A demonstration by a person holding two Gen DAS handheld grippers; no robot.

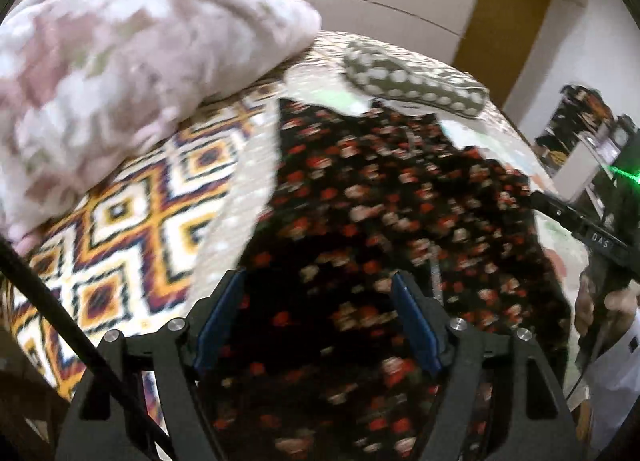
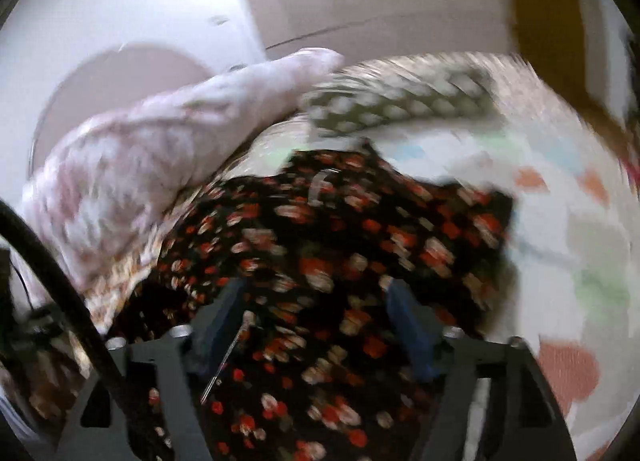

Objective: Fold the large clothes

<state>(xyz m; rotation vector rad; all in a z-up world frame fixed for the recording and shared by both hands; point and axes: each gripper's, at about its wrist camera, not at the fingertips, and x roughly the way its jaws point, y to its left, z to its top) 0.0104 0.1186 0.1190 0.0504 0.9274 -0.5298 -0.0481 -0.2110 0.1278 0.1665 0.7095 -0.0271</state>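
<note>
Looking down both wrist views, we see the black floral garment spread flat on the bed, its near part under our two grippers and its far edge close to a spotted pillow. Our left gripper and right gripper both stand released, blue pads apart above the cloth, pinching nothing. Left of the garment we see a patterned blanket, with a pink fleecy bundle piled at the far left.

A black floral garment fills the centre of the frame. The left gripper hangs over it at the bottom, blue-padded fingers apart, nothing between them.
</note>
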